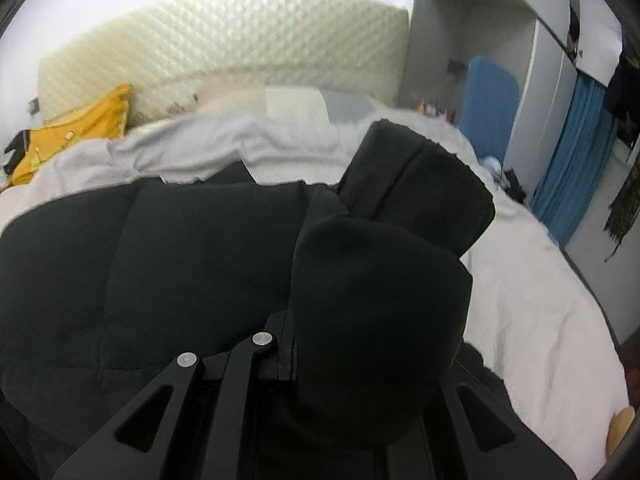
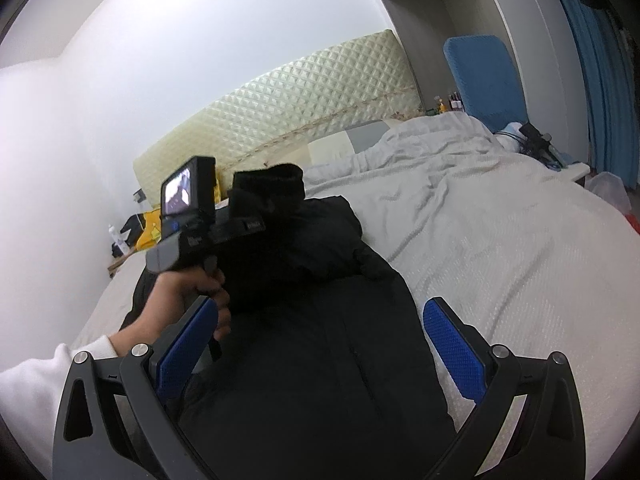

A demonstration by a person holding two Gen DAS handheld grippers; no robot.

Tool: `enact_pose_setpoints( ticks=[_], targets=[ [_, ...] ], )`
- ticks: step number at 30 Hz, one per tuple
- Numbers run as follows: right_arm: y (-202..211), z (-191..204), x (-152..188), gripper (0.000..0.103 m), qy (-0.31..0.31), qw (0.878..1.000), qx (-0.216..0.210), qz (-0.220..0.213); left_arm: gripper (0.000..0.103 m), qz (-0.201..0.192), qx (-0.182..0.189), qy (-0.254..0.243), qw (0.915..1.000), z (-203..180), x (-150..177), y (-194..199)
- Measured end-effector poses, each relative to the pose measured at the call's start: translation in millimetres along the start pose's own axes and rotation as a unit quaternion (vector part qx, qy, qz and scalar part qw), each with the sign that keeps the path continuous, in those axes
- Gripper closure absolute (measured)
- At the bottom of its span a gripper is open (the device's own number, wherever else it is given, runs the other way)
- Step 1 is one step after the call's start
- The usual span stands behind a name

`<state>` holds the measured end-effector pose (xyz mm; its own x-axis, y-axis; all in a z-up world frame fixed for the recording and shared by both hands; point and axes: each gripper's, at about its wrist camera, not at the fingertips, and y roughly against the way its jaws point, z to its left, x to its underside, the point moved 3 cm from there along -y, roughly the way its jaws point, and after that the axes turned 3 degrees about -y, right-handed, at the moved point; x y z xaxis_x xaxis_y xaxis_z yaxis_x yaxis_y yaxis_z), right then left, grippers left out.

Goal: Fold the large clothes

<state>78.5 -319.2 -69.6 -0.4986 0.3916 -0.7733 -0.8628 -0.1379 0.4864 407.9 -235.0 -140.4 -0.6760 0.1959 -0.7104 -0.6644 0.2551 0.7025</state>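
A large black padded jacket (image 1: 168, 264) lies spread on the bed and also fills the lower middle of the right wrist view (image 2: 312, 360). My left gripper (image 1: 360, 320) is shut on a fold of the black jacket, which bulges over and hides the fingertips; a sleeve (image 1: 420, 184) sticks up beyond it. In the right wrist view the left gripper (image 2: 272, 200) holds the bunched black cloth lifted above the jacket. My right gripper (image 2: 320, 360) is open and empty, its blue pads (image 2: 456, 352) spread either side of the jacket's lower part.
The bed is covered by a white quilt (image 2: 500, 220) with a padded cream headboard (image 1: 240, 40). A yellow garment (image 1: 76, 128) lies at the far left. A blue chair (image 2: 484, 80), blue curtain (image 1: 572, 160) and grey wardrobe stand to the right.
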Motion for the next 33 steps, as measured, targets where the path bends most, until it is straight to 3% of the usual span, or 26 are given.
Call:
enact_pose_setpoints(
  ticks=[4,8,11,14,16,20,25,33],
  targets=[
    [-1.9,-4.6,0.3,0.0,-0.009,1.0,0.005,0.001,0.092,0.017,-0.011,-0.01,0.9997,-9.8,-2.9,-13.8],
    [-1.8,-4.2,1.7,0.0,-0.005,1.0,0.013,-0.001,0.091,0.012,-0.032,-0.026,0.9991,-17.0,-2.9,-5.8],
    [-1.5,-3.1,2.7,0.0,0.001,1.0,0.019,-0.003,0.086,0.013,-0.026,-0.019,0.9994,-15.8,-4.2,7.8],
    [-0.3,-2.1,3.2,0.0,0.007,1.0,0.026,-0.008,0.064,-0.003,-0.025,-0.014,0.9996,-11.1,-6.9,23.6],
    [-0.5,-1.4,2.6,0.0,0.011,0.999,0.03,-0.01,0.036,-0.016,-0.021,-0.015,0.9995,-9.3,-9.2,41.9],
    [-0.2,3.4,1.2,0.0,0.022,0.999,0.028,-0.017,0.027,-0.04,-0.015,-0.012,0.999,2.3,-16.4,78.1],
    [-2.7,21.5,-6.5,0.0,0.042,0.999,0.01,-0.017,0.001,-0.094,-0.02,0.017,0.9952,42.7,-27.0,136.4],
    [-16.2,66.7,-59.3,0.0,0.069,0.996,-0.039,-0.034,0.0,-0.133,-0.055,0.05,0.9883,128.3,-37.9,205.7]
  ],
)
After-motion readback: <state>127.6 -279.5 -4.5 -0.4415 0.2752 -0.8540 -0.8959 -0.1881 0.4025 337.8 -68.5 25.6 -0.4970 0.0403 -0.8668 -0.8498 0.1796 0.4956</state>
